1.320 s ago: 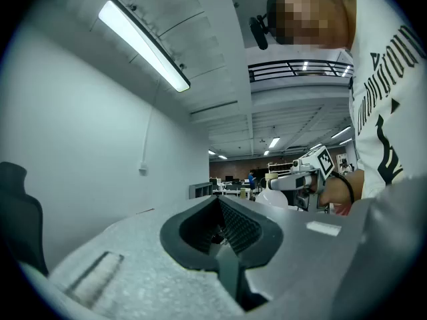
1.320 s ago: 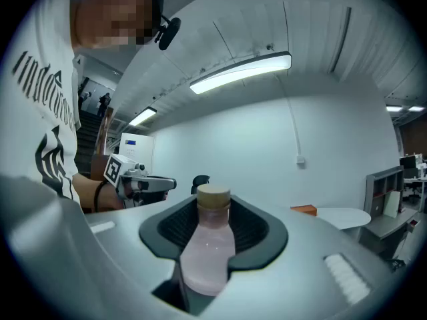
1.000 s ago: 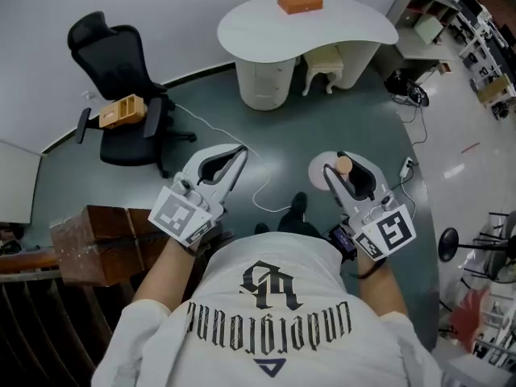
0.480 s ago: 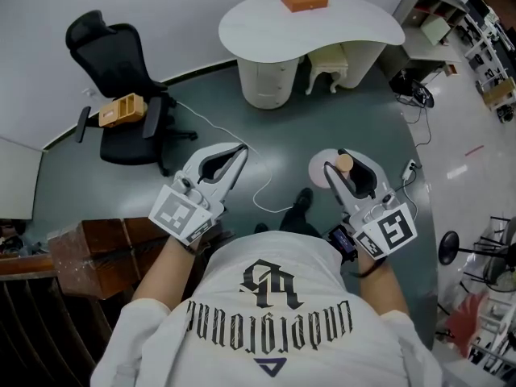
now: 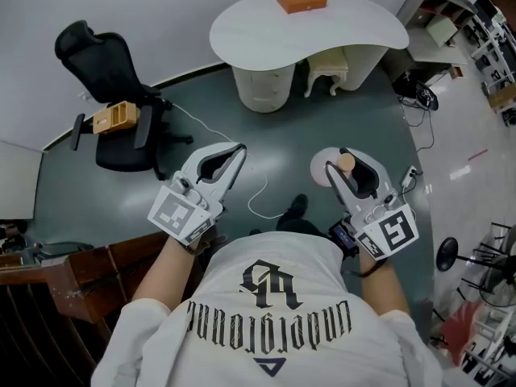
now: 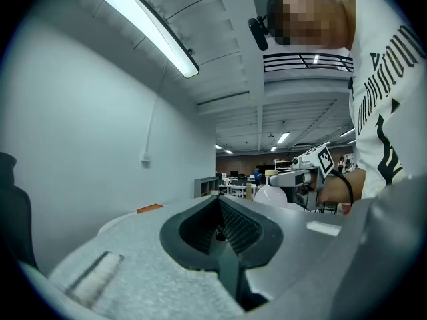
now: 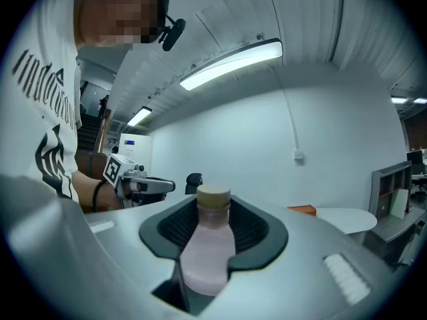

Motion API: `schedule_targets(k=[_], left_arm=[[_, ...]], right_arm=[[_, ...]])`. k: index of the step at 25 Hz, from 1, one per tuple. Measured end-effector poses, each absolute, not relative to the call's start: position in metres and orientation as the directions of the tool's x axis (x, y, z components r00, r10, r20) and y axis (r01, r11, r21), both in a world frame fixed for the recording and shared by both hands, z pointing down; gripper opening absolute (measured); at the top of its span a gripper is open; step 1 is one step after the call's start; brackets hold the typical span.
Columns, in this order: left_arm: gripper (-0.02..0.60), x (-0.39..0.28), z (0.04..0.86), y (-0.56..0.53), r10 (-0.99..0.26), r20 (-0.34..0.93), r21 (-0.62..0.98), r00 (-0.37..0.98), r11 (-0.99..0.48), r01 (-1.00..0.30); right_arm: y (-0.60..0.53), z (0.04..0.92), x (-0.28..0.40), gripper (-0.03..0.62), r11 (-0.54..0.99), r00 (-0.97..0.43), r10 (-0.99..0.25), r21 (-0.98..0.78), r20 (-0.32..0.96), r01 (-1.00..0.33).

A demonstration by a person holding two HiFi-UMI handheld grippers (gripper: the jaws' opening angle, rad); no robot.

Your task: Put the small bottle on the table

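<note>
Step in hand, by judgement: carriage of small bottle (image 7: pixel 205 242), pale pink with tan cap, pinched upright in right claw (image 5: pixel 351 174), well apart from white bench (image 5: pixel 322 35) bearing orange block (image 5: pixel 301 0). Left claw (image 5: pixel 239 150) pressed together, empty. Next move likely: reach bench, lower, spread claw.

Black office chair (image 5: pixel 103 69); wooden box (image 5: pixel 113 117) on seat; white stool (image 5: pixel 326 68); orange block (image 5: pixel 302 0)

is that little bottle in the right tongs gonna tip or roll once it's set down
Probably stiff: the small bottle shows no dent in the right tongs. Its round body would likely roll if laid flat. Narrow-necked and taller than wide, it may tip if nudged.
</note>
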State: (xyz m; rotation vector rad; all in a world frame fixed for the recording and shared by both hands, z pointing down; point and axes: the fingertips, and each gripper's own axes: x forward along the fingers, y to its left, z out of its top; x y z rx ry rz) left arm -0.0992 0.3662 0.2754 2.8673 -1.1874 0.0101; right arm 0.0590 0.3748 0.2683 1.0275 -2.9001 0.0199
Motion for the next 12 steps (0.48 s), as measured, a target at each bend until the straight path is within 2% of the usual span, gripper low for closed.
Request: schedule_targets(k=[12], left_arm=[[0.008, -0.011, 0.271, 0.257, -0.717, 0.023, 0.034, 0.696, -0.696, -0.718]], right_arm=[[0.27, 0.26, 0.145, 0.138, 0.788, -0.786, -0.615, 0.019, 0.064, -0.615]])
